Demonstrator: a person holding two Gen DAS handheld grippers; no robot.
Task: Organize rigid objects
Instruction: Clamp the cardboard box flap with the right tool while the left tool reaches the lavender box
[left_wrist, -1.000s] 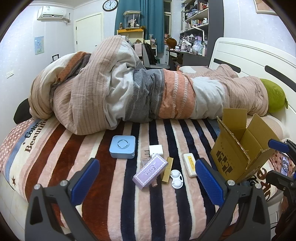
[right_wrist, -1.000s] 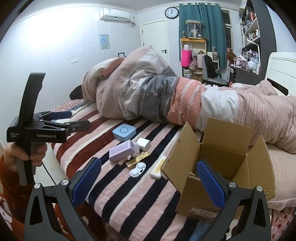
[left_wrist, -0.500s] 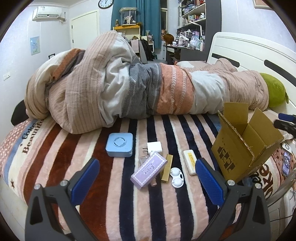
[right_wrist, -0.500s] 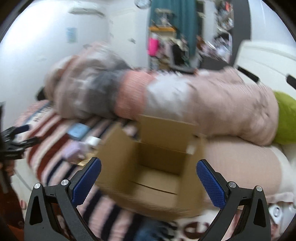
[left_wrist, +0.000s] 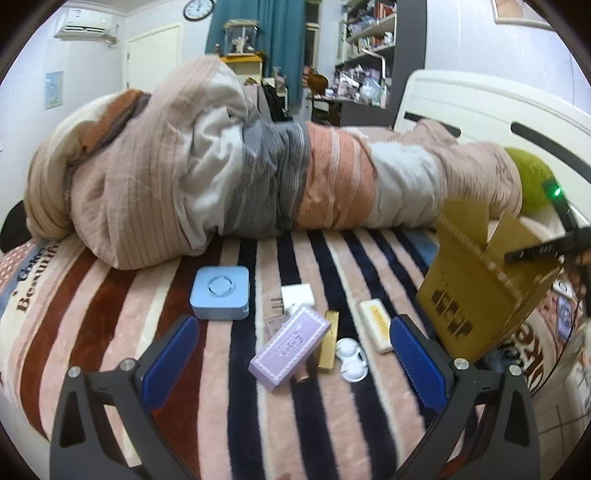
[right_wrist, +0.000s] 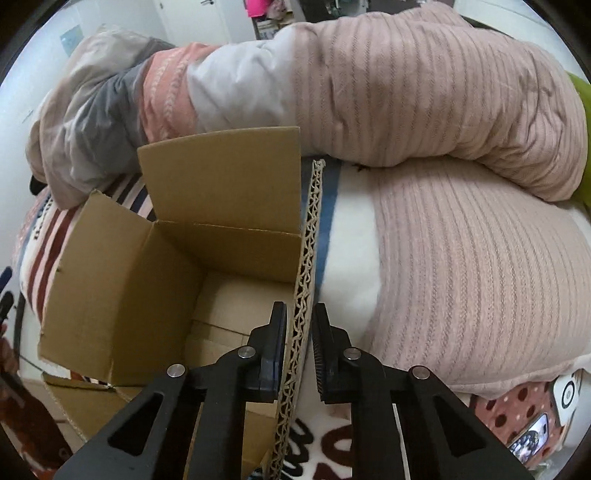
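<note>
- On the striped bed (left_wrist: 229, 406), between the blue pads of your left hand-held gripper (left_wrist: 293, 363), lies a cluster of small things; the jaws stand wide and hold nothing.
- Nearest you is a lilac box (left_wrist: 290, 346), tilted, lying partly over a gold bar (left_wrist: 328, 339); a white contact lens case (left_wrist: 352, 359) sits just right of the bar.
- Behind them rests a white plug adapter (left_wrist: 297, 294); a light blue square case (left_wrist: 220, 292) lies to its left, apart from the rest; a cream soap bar (left_wrist: 378, 325) lies to the right, near the cardboard box (left_wrist: 476, 295).
- That box stands open at the bed's right edge; its flaps point up.
- Your right hand-held gripper (right_wrist: 299, 350) has its jaws narrow, one on each side of the box's right flap (right_wrist: 308, 258); the corrugated edge runs up between them; whether the pads press it, you cannot tell from here.
- Inside the box only bare cardboard floor shows.
- A rolled duvet (left_wrist: 229, 166) lies across the bed behind everything.
</note>
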